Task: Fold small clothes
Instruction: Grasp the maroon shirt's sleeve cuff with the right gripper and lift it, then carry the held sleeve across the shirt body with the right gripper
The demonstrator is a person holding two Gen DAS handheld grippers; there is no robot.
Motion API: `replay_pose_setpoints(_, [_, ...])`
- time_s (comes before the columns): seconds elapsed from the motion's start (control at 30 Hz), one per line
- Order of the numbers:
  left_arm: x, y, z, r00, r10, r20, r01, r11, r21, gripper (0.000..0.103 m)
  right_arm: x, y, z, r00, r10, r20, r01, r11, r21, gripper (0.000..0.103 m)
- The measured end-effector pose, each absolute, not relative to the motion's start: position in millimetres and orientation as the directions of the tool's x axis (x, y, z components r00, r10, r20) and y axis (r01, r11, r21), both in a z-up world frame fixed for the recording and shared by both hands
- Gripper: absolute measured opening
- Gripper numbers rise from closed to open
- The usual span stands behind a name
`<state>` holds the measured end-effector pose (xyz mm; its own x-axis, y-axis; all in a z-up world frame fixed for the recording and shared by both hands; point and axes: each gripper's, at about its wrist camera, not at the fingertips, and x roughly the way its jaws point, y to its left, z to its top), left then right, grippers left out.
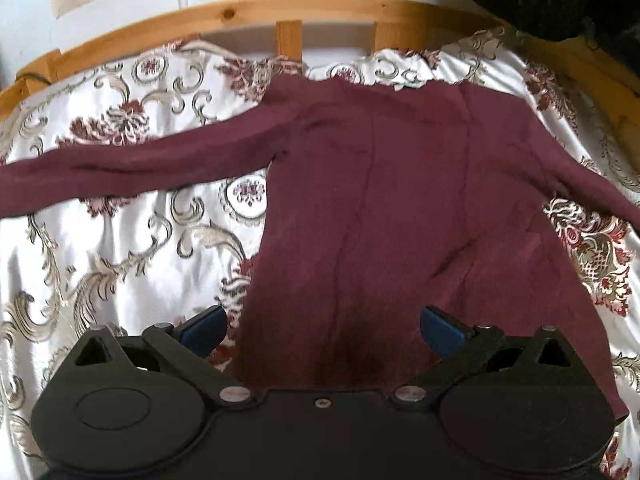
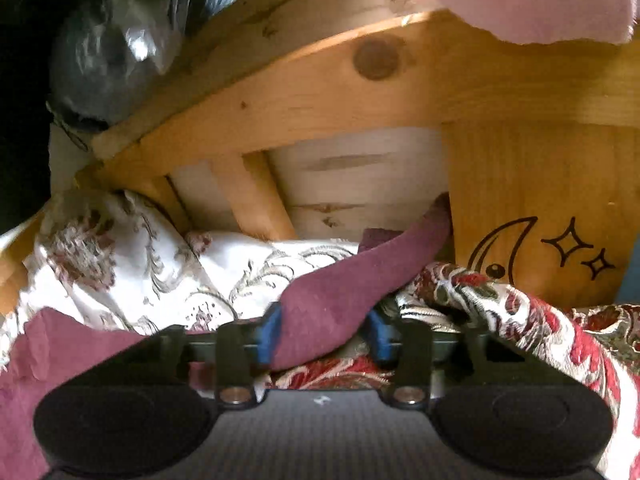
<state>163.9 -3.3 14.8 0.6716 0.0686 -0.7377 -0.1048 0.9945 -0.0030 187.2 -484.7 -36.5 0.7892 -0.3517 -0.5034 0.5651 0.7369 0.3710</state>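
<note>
While the maroon long-sleeved top (image 1: 400,200) lies spread flat on the floral bedspread (image 1: 120,240), the step in hand looks like the first sleeve fold. Right gripper (image 2: 326,332) has a sleeve end (image 2: 360,280) between its blue pads; jaws narrowed around it, likely gripping, though full pad contact is hard to confirm. Left gripper (image 1: 322,328) hovers wide open over the hem area, holding nothing. Next move probably calls for carrying that sleeve across onto the body, left gripper pinning or taking the hem. Room: the sleeve end sits tight against the wooden bed frame (image 2: 520,200) with moon-and-star drawing (image 2: 540,248), bedspread bunched beside it, so pull away from the wood. Left sleeve (image 1: 120,164) has open bedspread around it; headboard rail (image 1: 280,12) is near the collar.
</note>
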Motion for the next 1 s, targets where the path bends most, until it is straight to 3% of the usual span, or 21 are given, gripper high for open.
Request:
replay_pose_setpoints(0.17, [165, 1, 9, 0.659, 0.049, -0.75, -0.124, 0.991, -0.045, 0.102, 178, -463, -25, 0.838, -0.377, -0.395, 0.504, 0.813, 0.293, 0.02])
replay_pose_setpoints(0.33, [163, 3, 17, 0.678, 0.048, -0.734, -0.134, 0.989, -0.059, 0.102, 170, -410, -7, 0.911, -0.364, -0.194, 0.383, 0.921, 0.068, 0.017])
replay_pose_setpoints(0.43, [158, 7, 25, 0.692, 0.045, -0.721, -0.136, 0.988, -0.069, 0.102, 167, -365, 5, 0.949, -0.307, -0.069, 0.3, 0.949, -0.096, 0.017])
replay_pose_setpoints(0.6, [147, 23, 35, 0.72, 0.047, -0.693, -0.16, 0.982, -0.1, 0.102, 161, -281, 12, 0.99, -0.134, 0.044, 0.141, 0.938, -0.315, 0.017])
replay_pose_setpoints(0.8, [140, 46, 37, 0.728, 0.066, -0.683, -0.202, 0.972, -0.121, 0.102, 153, -177, -10, 0.998, 0.057, 0.04, -0.026, 0.833, -0.552, 0.017])
replay_pose_setpoints(1.0, [134, 62, 35, 0.725, 0.094, -0.682, -0.225, 0.968, -0.107, 0.102, 154, -119, -49, 0.979, 0.171, -0.115, -0.206, 0.788, -0.58, 0.017])
